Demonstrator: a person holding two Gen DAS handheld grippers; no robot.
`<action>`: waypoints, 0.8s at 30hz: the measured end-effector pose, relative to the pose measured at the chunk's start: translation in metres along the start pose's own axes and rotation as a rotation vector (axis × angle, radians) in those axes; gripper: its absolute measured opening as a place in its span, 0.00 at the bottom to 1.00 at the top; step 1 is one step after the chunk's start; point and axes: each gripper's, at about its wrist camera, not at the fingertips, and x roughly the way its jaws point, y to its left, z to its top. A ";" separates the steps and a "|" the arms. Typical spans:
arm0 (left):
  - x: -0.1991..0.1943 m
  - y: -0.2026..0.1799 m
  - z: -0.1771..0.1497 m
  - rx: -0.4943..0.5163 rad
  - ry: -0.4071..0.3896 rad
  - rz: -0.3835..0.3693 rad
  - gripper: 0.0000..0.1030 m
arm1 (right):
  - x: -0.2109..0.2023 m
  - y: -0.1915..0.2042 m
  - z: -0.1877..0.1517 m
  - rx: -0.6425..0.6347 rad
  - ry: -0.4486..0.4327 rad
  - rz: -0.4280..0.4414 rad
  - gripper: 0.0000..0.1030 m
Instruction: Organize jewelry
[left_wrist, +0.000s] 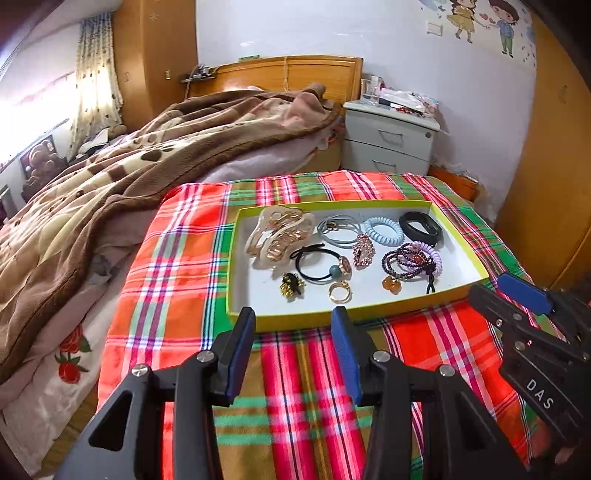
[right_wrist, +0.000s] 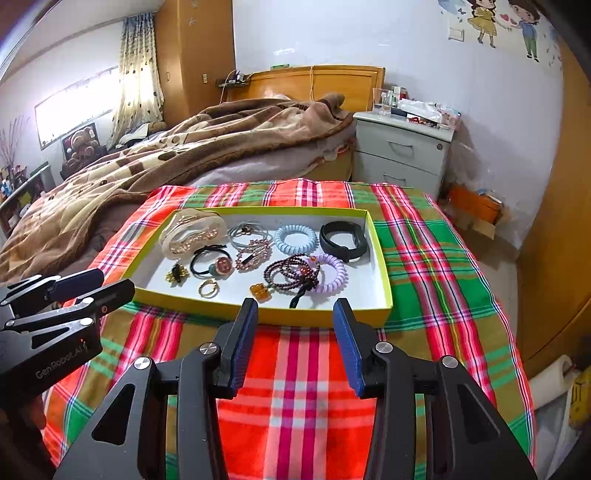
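Two grippers hung over a bed (left_wrist: 110, 206) draped with a brown blanket (left_wrist: 155, 147); a plaid cloth (right_wrist: 436, 266) in red, green and orange covered the near end of it; a grey bedside cabinet (right_wrist: 402, 151) stood beyond, beside the wooden headboard (right_wrist: 332, 85); on the cloth lay a shallow tray (right_wrist: 382, 288) with a yellow-green rim and a white floor, and all the jewelry lay inside it; the left gripper (left_wrist: 293, 314) pointed down at the tray's near edge, its blue-padded jaws standing wide with nothing between them; the right gripper (right_wrist: 295, 306) hung just beside it to the right, jaws equally wide and empty, its tips over the tray's near wall; neither touched the tray; at the tray's far left lay a large cream hair claw (left_wrist: 279, 236) with gold fittings; along the far wall lay a grey hair tie (left_wrist: 338, 229), a pale blue coil band (left_wrist: 382, 230) and a black wristband (left_wrist: 421, 227); nearer lay a black hair tie (left_wrist: 317, 264) with a round charm, a pink rhinestone clip (left_wrist: 364, 253), a dark bead bracelet (left_wrist: 406, 264) overlapping a lilac coil band (left_wrist: 432, 254), and an amber pendant (left_wrist: 391, 284); nearest the grippers lay a small gold and black clip (left_wrist: 291, 284) and a gold ring (left_wrist: 340, 291), well apart from each other
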 end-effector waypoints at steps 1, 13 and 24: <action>-0.002 0.001 -0.002 -0.007 -0.003 0.000 0.43 | -0.001 0.001 -0.001 -0.001 -0.003 -0.006 0.42; -0.007 0.001 -0.011 -0.014 -0.006 0.021 0.43 | -0.004 0.005 -0.006 0.022 -0.007 -0.006 0.42; -0.004 0.001 -0.014 -0.018 0.005 0.025 0.43 | -0.004 0.005 -0.006 0.028 -0.010 -0.006 0.42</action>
